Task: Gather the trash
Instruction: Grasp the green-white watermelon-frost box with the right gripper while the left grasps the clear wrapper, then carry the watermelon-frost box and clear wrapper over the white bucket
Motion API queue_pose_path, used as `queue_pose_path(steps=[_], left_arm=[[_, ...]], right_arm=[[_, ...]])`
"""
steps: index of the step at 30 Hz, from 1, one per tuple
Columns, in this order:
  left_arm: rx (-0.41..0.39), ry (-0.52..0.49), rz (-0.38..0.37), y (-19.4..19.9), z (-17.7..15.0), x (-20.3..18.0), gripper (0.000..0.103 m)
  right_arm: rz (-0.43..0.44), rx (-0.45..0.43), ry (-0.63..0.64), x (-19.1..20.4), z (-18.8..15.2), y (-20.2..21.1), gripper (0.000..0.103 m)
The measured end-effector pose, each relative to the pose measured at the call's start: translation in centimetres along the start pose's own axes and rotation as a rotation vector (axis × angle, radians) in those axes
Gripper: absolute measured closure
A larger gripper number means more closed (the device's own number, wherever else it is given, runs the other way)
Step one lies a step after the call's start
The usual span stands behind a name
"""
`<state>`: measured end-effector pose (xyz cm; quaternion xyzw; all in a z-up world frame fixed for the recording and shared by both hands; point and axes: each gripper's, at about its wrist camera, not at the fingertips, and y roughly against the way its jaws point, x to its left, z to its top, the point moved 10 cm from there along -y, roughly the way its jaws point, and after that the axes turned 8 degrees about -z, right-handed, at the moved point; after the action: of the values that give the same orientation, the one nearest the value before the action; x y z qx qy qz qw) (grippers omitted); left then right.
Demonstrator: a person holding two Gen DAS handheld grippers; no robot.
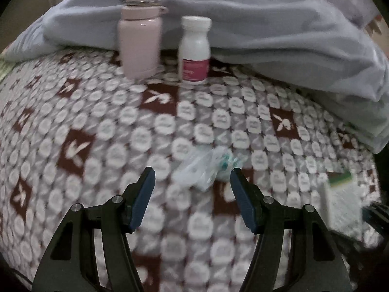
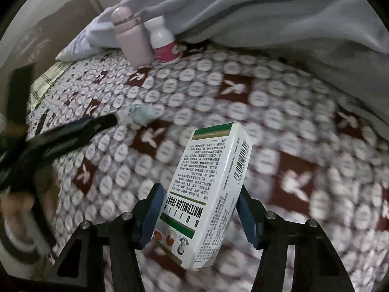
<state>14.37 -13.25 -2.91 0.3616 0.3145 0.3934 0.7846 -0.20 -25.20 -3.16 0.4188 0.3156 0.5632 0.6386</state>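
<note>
Ahead, the spread left gripper (image 1: 192,178) frames a crumpled wrapper (image 1: 206,168); pink flask (image 1: 139,30) and white bottle (image 1: 194,50) stand beyond, while the right gripper (image 2: 198,203) clamps a box (image 2: 209,194).

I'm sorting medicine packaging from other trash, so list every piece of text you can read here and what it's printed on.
"GUILIN" – on the white box held in the right gripper.
"WATERMELON FROST" – same box, beside it.
Chinese small print and barcode digits on the box: too small to read.
Pink label on the white pill bottle: blurred, unreadable.
Pink flask: no text visible.
Round emblems on the bedspread: blurred, unreadable.
</note>
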Motion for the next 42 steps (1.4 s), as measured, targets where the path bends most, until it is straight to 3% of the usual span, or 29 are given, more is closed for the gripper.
queue_pose_path(steps=[2, 4, 6, 11, 20, 31, 33, 42], left_arm=[[0.011, -0.028, 0.027, -1.4, 0.4, -0.5, 0.040], [0.021, -0.033, 0.005, -2.2, 0.3, -1.0, 0.044], [0.037, -0.019, -0.050, -2.6, 0.1, -1.7, 0.075], [0.037, 0.011, -0.124, -1.5, -0.8, -2.9, 0.087], [0.033, -0.047, -0.167, 3.2, -4.9, -9.0, 0.088], [0.009, -0.157, -0.140, 7.1, -9.6, -16.6, 0.088], [0.010, -0.171, -0.135, 7.6, -10.3, -17.7, 0.088], [0.028, -0.203, -0.135, 8.2, -12.4, -20.6, 0.088]], right_arm=[[-0.002, -0.002, 0.001, -0.8, -0.7, 0.3, 0.045], [0.004, -0.002, -0.004, -1.4, -1.3, 0.3, 0.046], [0.022, -0.003, -0.013, -1.6, -1.6, 0.3, 0.046], [0.061, -0.026, -0.033, -1.8, -2.6, 1.1, 0.046], [0.049, -0.081, -0.047, -3.7, -5.5, 5.6, 0.046], [0.005, -0.098, -0.099, -7.3, -10.5, 9.2, 0.046], [0.006, -0.104, -0.100, -7.7, -11.3, 9.8, 0.056], [0.012, -0.106, -0.186, -10.0, -13.9, 11.0, 0.057]])
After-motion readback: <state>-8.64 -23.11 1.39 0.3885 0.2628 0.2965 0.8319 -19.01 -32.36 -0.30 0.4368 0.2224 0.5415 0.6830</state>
